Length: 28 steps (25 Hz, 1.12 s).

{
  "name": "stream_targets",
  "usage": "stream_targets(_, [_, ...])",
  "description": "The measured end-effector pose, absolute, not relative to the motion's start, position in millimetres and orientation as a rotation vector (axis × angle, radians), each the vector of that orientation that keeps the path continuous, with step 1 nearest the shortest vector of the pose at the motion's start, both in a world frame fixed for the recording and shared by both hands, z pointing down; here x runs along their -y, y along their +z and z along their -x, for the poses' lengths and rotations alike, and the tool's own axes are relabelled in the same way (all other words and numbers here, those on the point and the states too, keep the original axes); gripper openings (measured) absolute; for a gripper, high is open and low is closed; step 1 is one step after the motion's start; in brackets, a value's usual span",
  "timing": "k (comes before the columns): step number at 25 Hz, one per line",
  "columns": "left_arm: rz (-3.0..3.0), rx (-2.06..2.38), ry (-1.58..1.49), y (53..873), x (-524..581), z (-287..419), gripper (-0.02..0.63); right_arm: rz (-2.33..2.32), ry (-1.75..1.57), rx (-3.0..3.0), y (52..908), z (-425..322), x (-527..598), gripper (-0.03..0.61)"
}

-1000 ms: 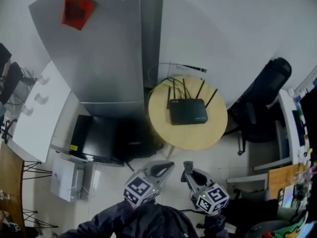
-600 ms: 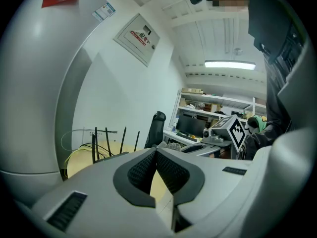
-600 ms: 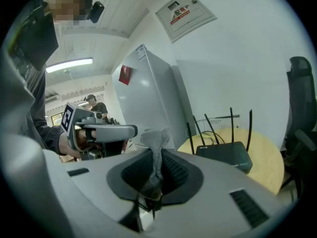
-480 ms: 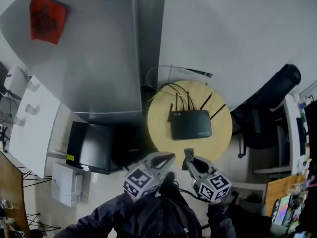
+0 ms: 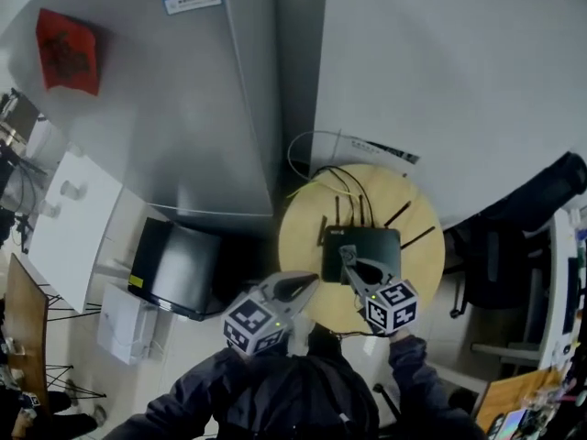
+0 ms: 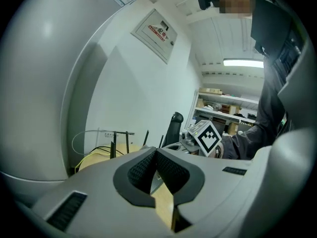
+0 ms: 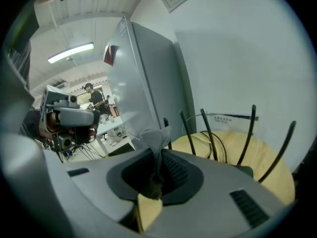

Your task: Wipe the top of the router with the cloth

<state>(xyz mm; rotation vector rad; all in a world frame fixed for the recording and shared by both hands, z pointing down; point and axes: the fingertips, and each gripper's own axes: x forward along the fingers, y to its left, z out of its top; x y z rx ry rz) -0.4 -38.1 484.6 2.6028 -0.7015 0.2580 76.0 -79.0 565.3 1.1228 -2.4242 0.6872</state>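
Left gripper – jaws pressed together, nothing between; over near-left rim of round table, just left of right gripper. Right gripper pinching grey cloth, tuft poking past jaw tips. Its tips over near-left part of router; contact unclear. Router black, flat, long axis crosswise to right gripper; antennas on far edge, tilting toward wall. Bare tabletop either side of router, cables beyond. Farther – grey cabinet far-left, black chair right.
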Motion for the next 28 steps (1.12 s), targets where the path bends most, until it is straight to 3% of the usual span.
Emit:
stream_targets(16, [-2.426, 1.018, 0.211, 498.1, 85.9, 7.6, -0.008, -0.747, 0.61, 2.091, 707.9, -58.3, 194.7, 0.069])
stream_targets(28, [-2.479, 0.938, 0.204, 490.0, 94.3, 19.0, -0.008, -0.648, 0.66, 2.017, 731.3, -46.0, 140.8, 0.069])
